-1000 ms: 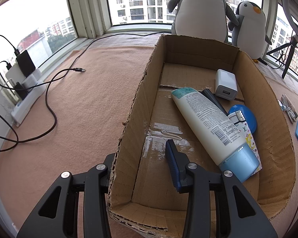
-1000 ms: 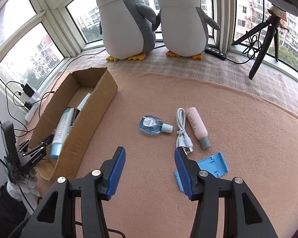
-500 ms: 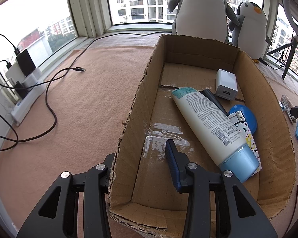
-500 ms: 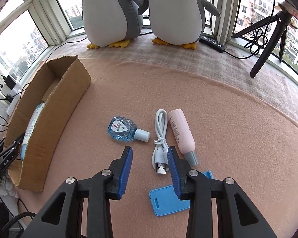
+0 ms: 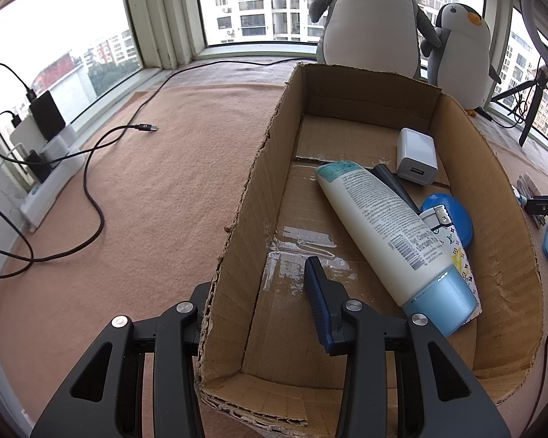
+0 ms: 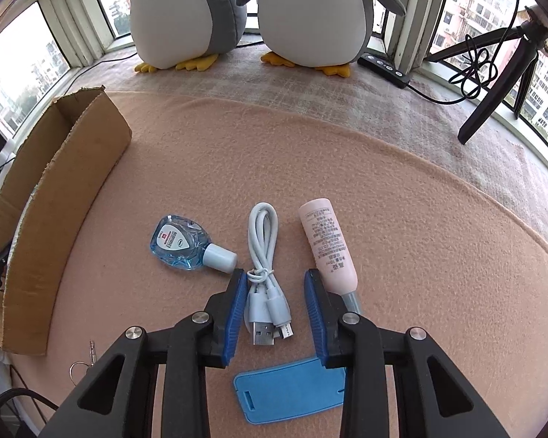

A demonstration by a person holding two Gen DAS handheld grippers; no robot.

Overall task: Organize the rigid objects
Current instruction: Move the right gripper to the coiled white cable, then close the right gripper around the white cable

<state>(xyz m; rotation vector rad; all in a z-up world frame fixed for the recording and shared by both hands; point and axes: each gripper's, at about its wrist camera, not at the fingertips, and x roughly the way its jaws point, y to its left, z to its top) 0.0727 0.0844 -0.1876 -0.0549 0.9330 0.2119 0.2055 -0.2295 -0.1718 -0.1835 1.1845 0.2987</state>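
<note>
My right gripper [image 6: 274, 277] points down at the pink blanket, its jaws closing around the plug end of a bundled white USB cable [image 6: 263, 226]; the blue pads stand just clear of it. A small blue bottle [image 6: 179, 242] lies left of the cable, a pink tube [image 6: 327, 244] right, and a flat blue card [image 6: 288, 390] under the gripper. My left gripper [image 5: 255, 281] is shut on the left wall of the cardboard box [image 5: 244, 197], its outer finger hidden behind it. In the box lie a white tube [image 5: 383, 226], a white charger [image 5: 416, 160] and a blue lid [image 5: 453, 211].
Two plush penguins [image 6: 292, 18] stand at the window. A black tripod [image 6: 493, 102] and a power strip [image 6: 383, 65] are at the back right. A black cable [image 5: 91, 189] loops left of the box. A key ring [image 6: 80, 365] lies near my right gripper.
My right gripper has come down and forward over the white cable, and its jaws have narrowed around the plug end. The left gripper and the box have not moved.
</note>
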